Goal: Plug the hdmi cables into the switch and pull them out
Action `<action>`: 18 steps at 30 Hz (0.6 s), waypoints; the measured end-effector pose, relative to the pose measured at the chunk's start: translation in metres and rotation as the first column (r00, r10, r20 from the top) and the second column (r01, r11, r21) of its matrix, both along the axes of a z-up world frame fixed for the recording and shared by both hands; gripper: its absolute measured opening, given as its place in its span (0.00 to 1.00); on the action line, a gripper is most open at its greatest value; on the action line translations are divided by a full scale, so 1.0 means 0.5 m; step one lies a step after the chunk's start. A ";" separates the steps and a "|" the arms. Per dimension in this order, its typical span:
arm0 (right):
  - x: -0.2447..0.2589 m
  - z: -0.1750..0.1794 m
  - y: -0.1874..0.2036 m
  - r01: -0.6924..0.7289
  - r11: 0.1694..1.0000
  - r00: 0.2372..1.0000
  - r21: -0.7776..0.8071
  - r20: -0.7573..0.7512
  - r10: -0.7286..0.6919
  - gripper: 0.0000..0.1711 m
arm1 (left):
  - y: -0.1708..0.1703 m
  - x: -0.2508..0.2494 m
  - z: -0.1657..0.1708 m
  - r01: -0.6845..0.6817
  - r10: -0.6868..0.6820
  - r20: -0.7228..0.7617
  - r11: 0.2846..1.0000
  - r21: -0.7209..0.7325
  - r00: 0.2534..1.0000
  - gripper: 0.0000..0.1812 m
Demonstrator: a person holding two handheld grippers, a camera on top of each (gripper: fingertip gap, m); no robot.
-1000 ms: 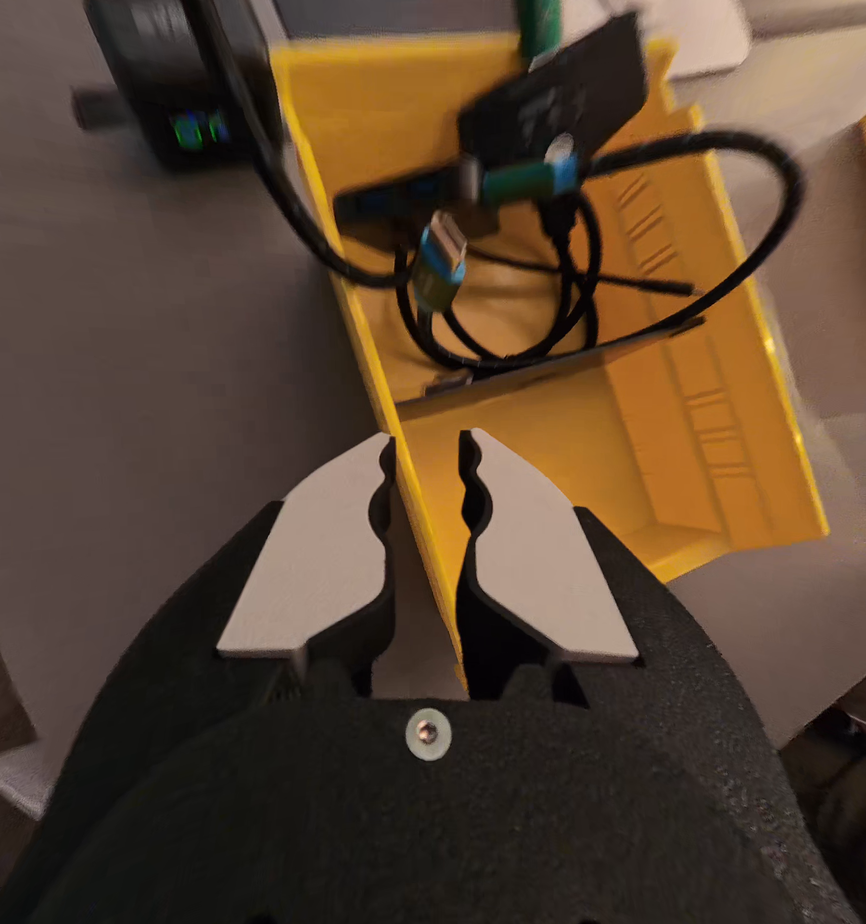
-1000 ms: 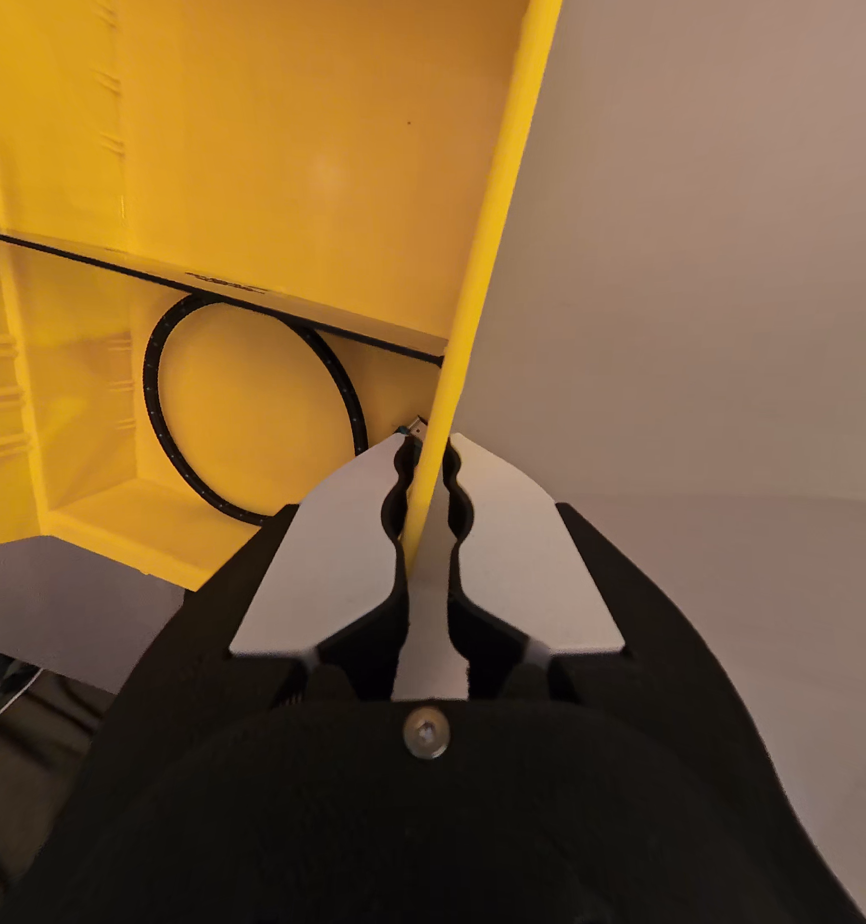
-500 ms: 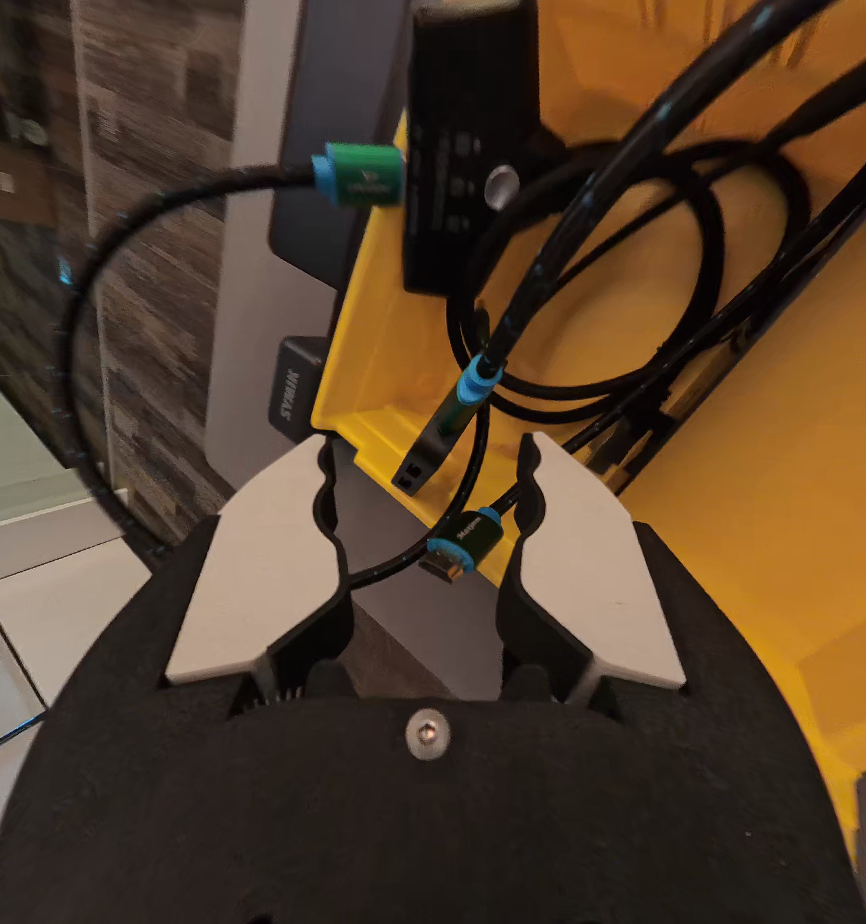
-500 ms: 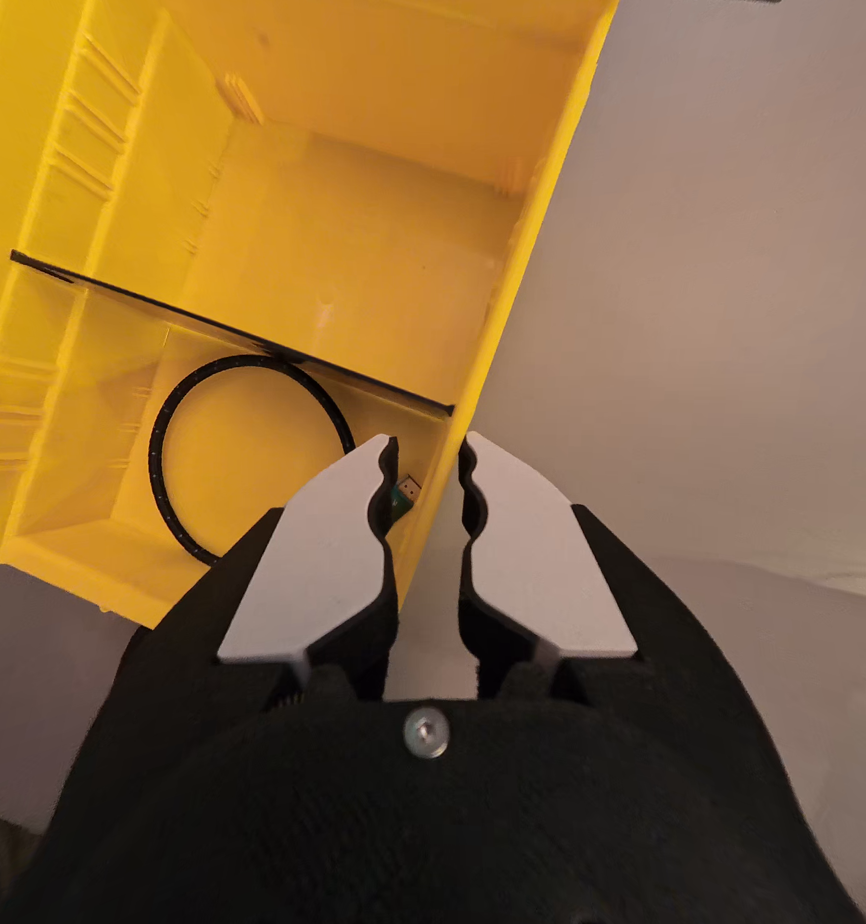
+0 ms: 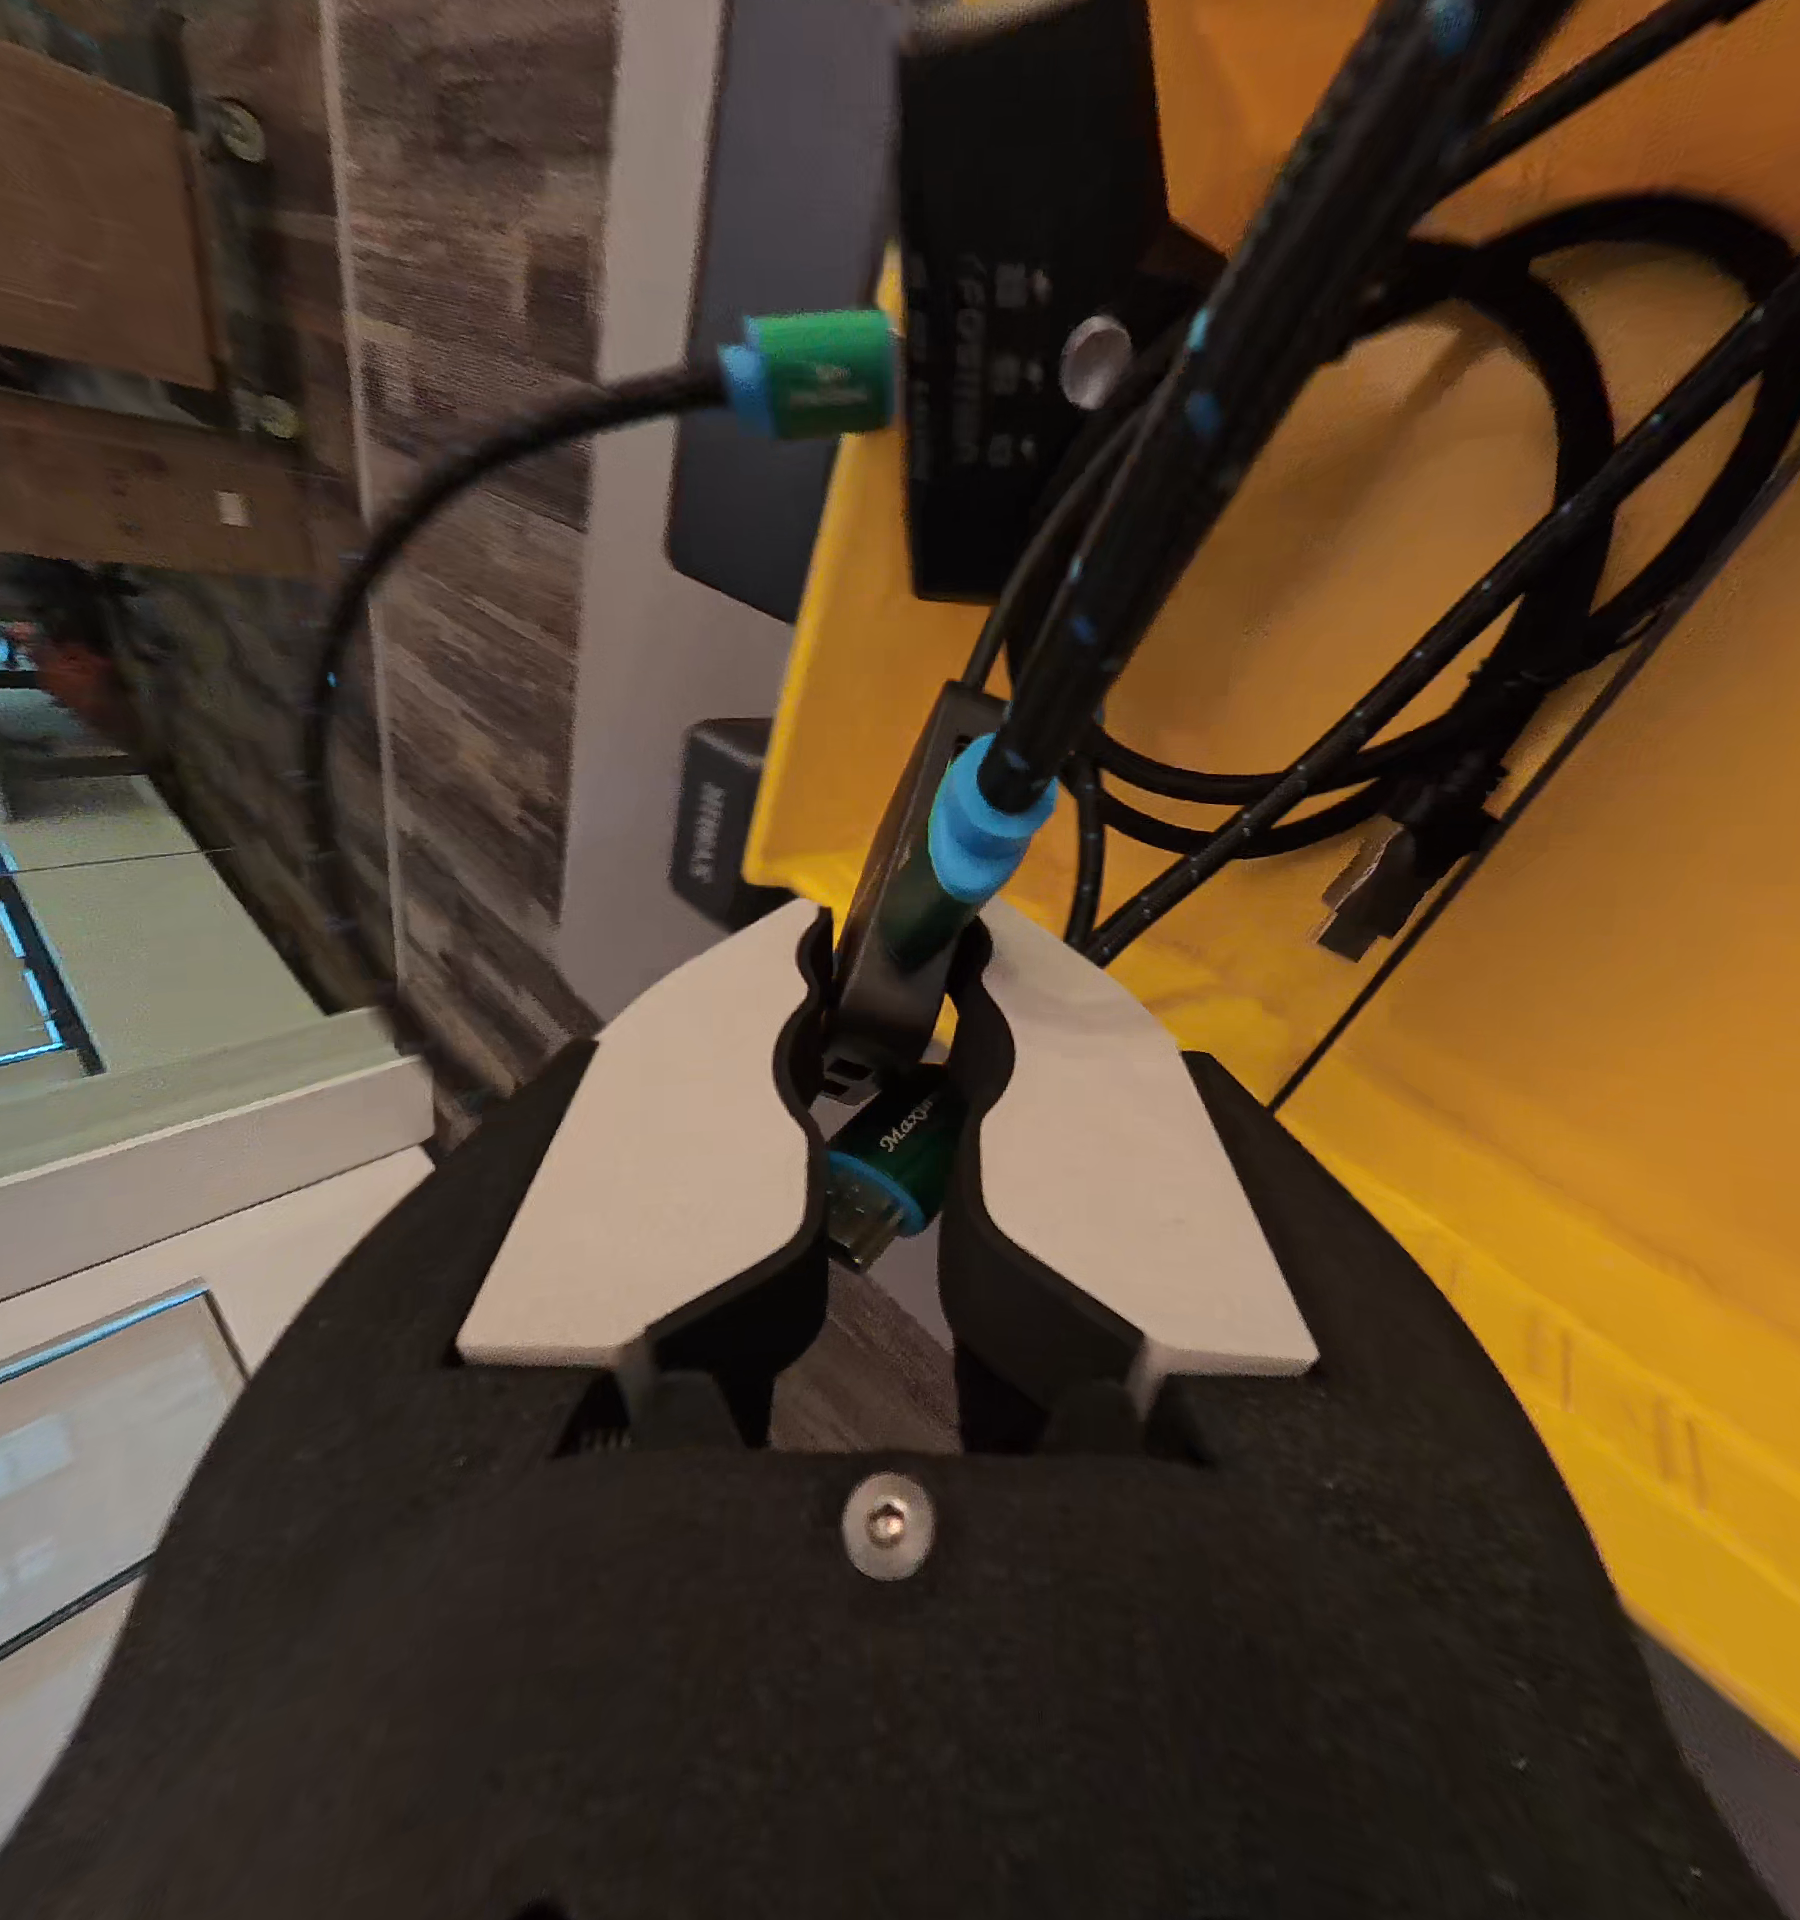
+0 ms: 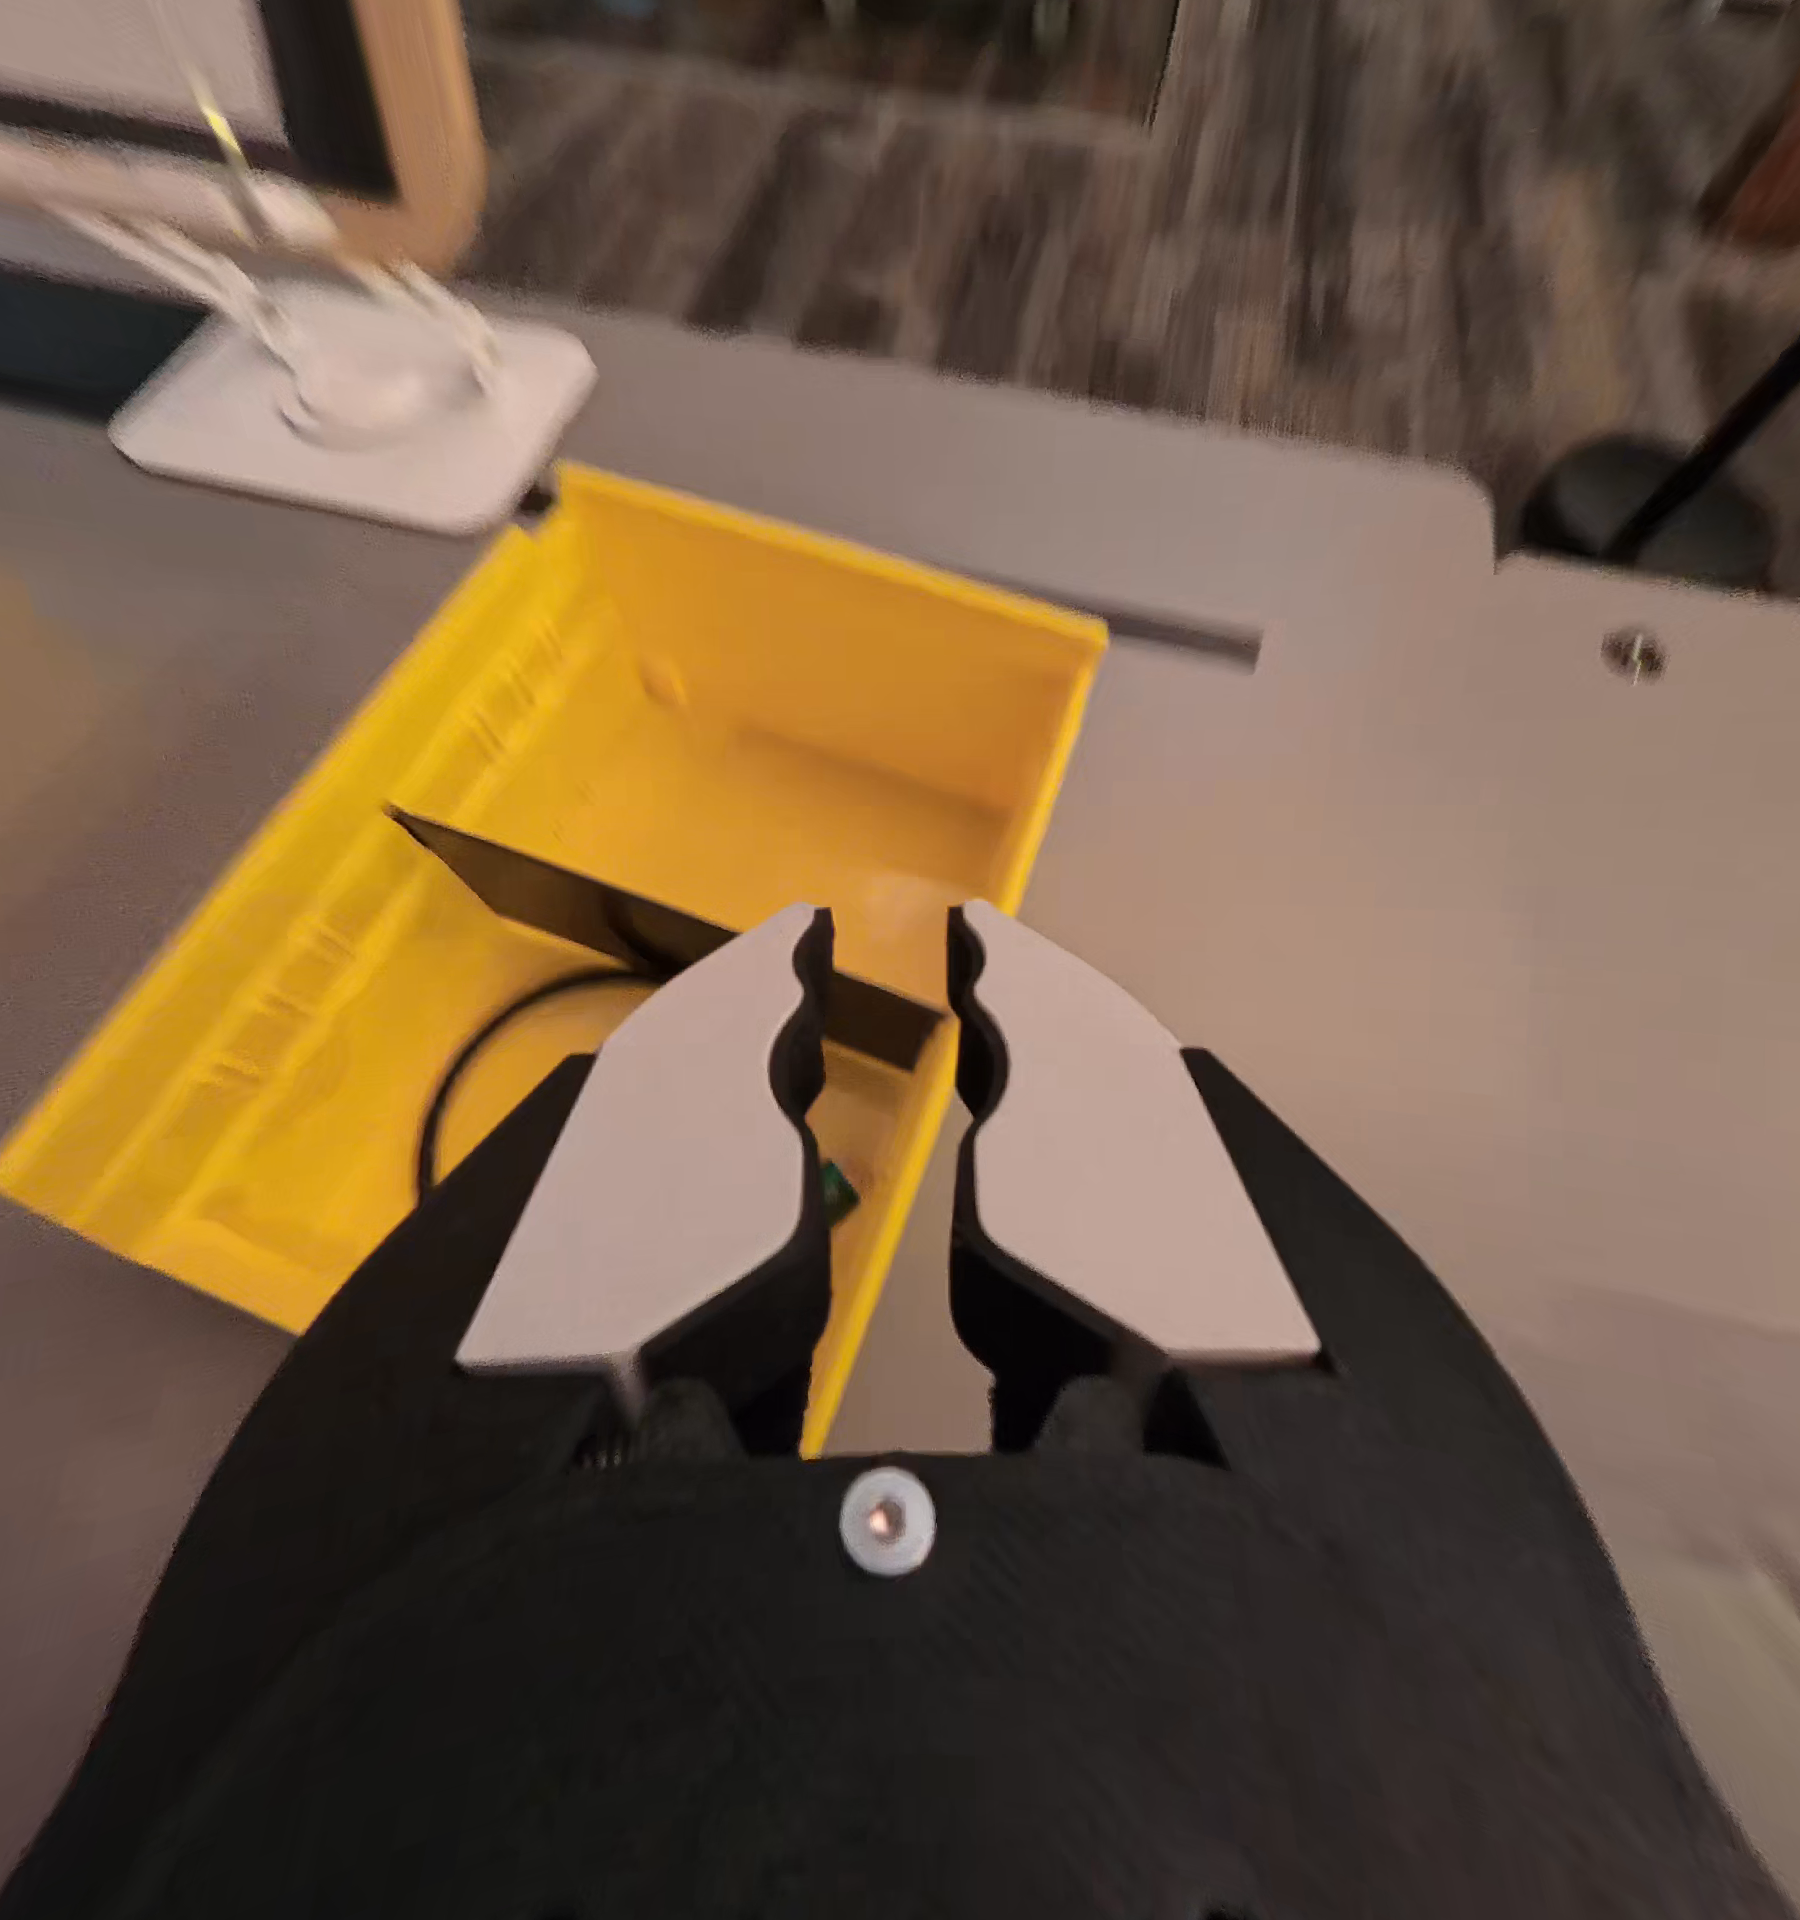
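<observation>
In the left wrist view my left gripper (image 5: 896, 925) is shut on a small flat black adapter (image 5: 875, 1013) that has a green HDMI plug with a blue collar (image 5: 963, 842) in it. A second green plug (image 5: 891, 1164) hangs loose between the fingers, lower down. The black switch box (image 5: 1021, 312) sits higher in the yellow bin (image 5: 1498, 1039), with another green plug (image 5: 818, 374) in its left side. My right gripper (image 6: 891, 914) is open and empty above the right wall of a second yellow bin (image 6: 771, 665).
Black braided cables (image 5: 1498, 675) coil in the left bin. The right bin has a black divider (image 6: 563, 894), a black cable loop (image 6: 460, 1070) and a green plug (image 6: 836, 1184). A white stand base (image 6: 356, 416) sits behind it on the grey table (image 6: 1395, 935). One gripper's finger ends stand about 70 centimeters off the other's.
My left gripper has moved in and shut on the black adapter with its cable. My right gripper has let go of the bin wall, opened, and lifted back and up.
</observation>
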State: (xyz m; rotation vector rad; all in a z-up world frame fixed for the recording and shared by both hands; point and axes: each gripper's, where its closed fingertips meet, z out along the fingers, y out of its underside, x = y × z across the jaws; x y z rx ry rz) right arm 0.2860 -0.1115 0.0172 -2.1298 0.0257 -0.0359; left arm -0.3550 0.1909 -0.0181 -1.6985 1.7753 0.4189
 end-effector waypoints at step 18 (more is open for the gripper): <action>-0.756 0.329 -0.018 -0.818 0.380 0.545 0.431 0.374 0.750 0.30 | -0.309 0.353 0.385 -0.001 -0.152 0.247 0.851 0.524 0.957 0.10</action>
